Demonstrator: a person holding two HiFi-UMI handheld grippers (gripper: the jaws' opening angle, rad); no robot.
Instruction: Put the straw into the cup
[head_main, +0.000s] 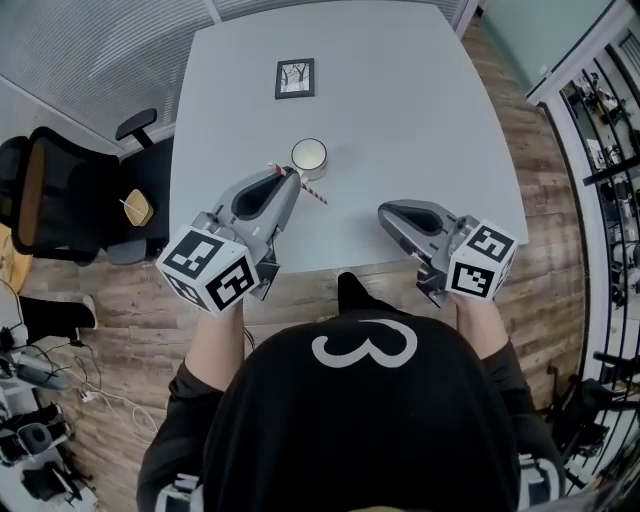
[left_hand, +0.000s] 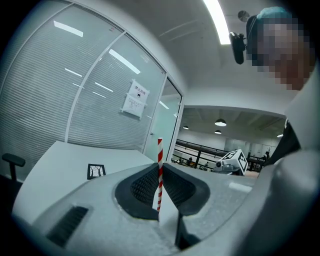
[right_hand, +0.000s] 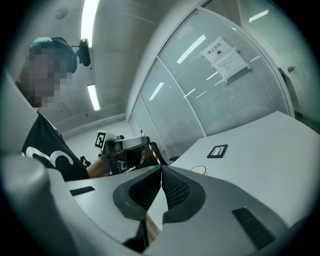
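**At the near edge of the desk: straw gripped, cup just ahead**

At the near side of the pale desk (head_main: 420, 90), the left gripper (head_main: 287, 178) has its jaws clamped on the straw (head_main: 311, 190). The straw's free end pokes out just beside the cup (head_main: 309, 155), not yet in it. The right gripper (head_main: 384, 212) hangs well apart to the other side, jaws pressed together on nothing.

The likeliest trouble, to my eye, is the straw itself. It is held at one narrow spot, so it could swivel between the pads if its tip catches the rim. Pushed down at a slant, it could also buckle. The cup looks light and nothing steadies it, so a nudge from the straw or the jaws might slide or tip it. The mouth is also small, and the straw may simply miss it.

The straw is a thin, straight tube with red and white spiral stripes, possibly paper. The cup is round and white, with its mouth open upward. Each gripper has a smooth grey shell and dark pads with a fine ribbed grid. The desk is flat, matte and smooth, and a small dark-framed picture (head_main: 295, 78) lies flat farther back.
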